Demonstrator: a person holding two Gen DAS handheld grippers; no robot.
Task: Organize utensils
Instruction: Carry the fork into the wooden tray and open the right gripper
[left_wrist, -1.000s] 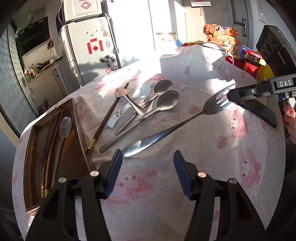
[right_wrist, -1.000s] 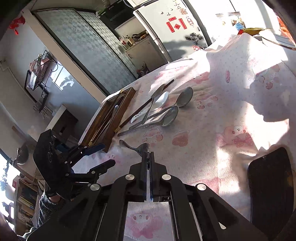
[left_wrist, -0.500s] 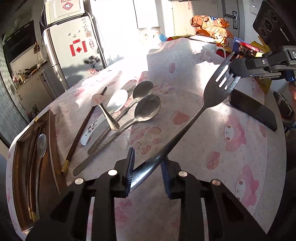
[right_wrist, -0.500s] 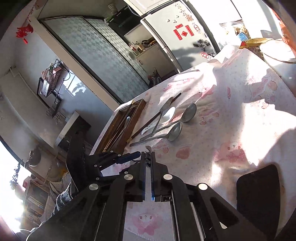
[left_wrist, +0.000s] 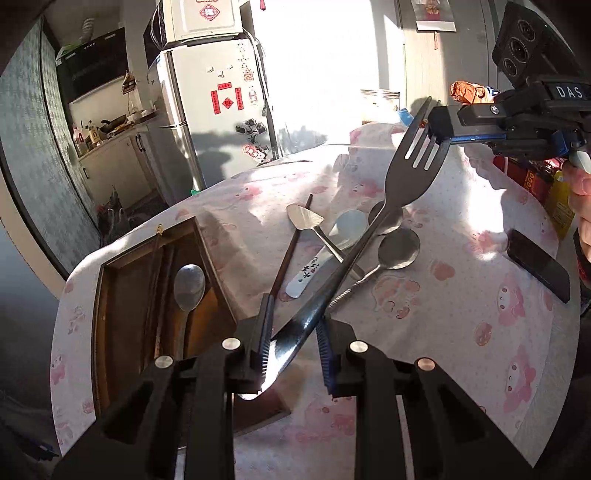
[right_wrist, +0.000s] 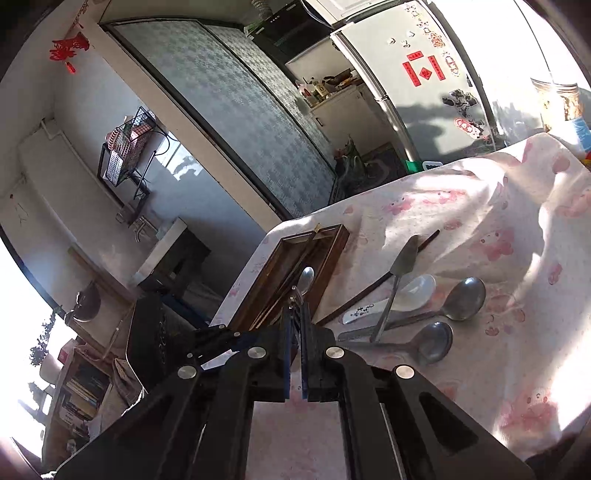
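A steel fork (left_wrist: 373, 236) is held in the air between both grippers. My right gripper (left_wrist: 437, 129) is shut on its tines; in the right wrist view (right_wrist: 294, 317) the fork shows edge-on between the pads. My left gripper (left_wrist: 293, 332) is around the fork's handle end, its jaws narrowed; I cannot tell whether the pads press it. A wooden utensil tray (left_wrist: 125, 295) at the left holds a spoon (left_wrist: 189, 286) and chopsticks. On the cloth lie two steel spoons (left_wrist: 397, 249), a white ceramic spoon (left_wrist: 325, 254), a small spatula (left_wrist: 306, 221) and a dark chopstick (left_wrist: 291, 243).
A black phone (left_wrist: 537, 264) lies on the pink tablecloth (left_wrist: 461, 314) at the right. Boxes and snack packets (left_wrist: 532, 181) crowd the far right edge. A fridge (left_wrist: 210, 110) stands beyond the table. The tray also shows in the right wrist view (right_wrist: 280, 273).
The fork has been lifted off the cloth and swung up and leftward. My left gripper's jaws have closed in around its handle and both grippers have shifted toward the tray.
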